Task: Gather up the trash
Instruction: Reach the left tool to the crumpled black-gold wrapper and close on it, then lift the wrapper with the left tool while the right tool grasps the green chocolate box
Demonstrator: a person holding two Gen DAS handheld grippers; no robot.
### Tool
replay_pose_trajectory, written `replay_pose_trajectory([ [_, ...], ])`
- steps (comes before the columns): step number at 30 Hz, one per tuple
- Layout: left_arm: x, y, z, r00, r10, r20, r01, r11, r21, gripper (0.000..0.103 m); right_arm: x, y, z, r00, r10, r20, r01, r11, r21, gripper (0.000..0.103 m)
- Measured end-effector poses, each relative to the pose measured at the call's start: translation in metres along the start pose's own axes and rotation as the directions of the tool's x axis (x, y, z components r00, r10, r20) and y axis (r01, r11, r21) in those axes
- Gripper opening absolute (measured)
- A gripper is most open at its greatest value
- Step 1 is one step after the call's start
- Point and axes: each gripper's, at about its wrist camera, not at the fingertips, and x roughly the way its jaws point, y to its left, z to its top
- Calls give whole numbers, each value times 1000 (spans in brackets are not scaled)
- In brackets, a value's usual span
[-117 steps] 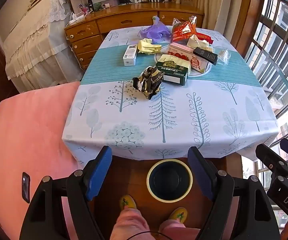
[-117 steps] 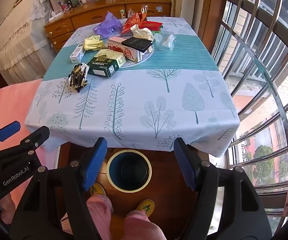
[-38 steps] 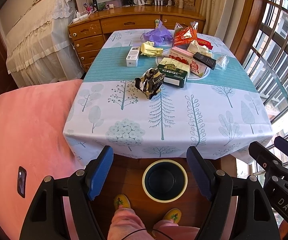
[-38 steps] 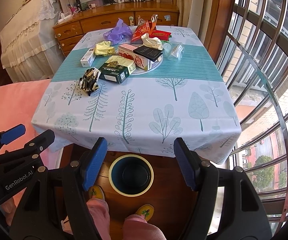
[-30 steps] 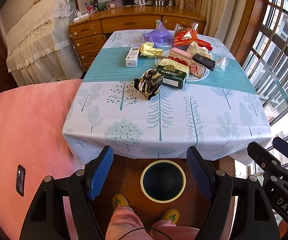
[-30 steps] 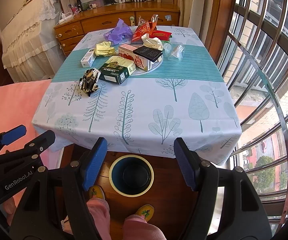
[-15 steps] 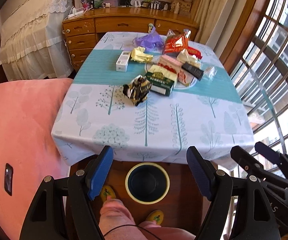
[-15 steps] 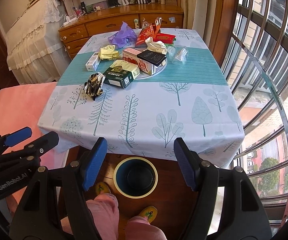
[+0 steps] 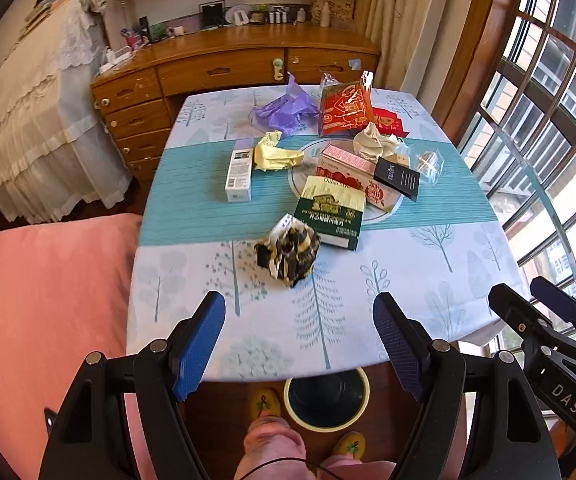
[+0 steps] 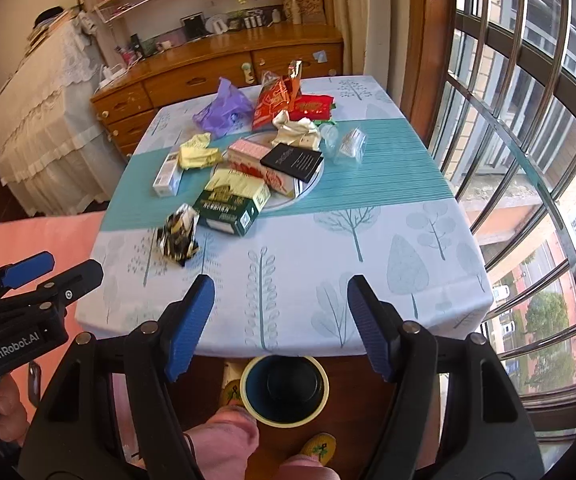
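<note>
None of the trash had gone into the bin [image 9: 327, 400] below the table's [image 9: 428, 280] near edge, so far as we saw; the crumpled wrapper [image 9: 288, 254] lay nearest. We held the left gripper [image 9: 299, 346] and right gripper [image 10: 280, 328] wide apart, both empty, touching nothing.
</note>
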Motion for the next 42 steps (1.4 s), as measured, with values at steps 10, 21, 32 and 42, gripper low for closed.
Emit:
replay_pose_trajectory([
  [10, 108, 24, 35, 972, -38, -234, 58, 995, 77, 78, 62, 19, 22, 996, -49, -79, 58, 992, 111, 67],
  [21, 210, 8, 45, 939, 47, -341, 17, 983, 182, 78, 118, 14, 7, 987, -21, -159, 60, 967, 249, 67],
  [32, 250, 16, 53, 931, 76, -357, -6, 981, 194, 73, 168, 16, 9, 971, 127, -204, -42, 926, 374, 67],
  [42, 236, 53, 72, 940, -61, -336, 107, 987, 121, 42, 214, 18, 29, 947, 263, -185, -147, 865, 479, 67],
])
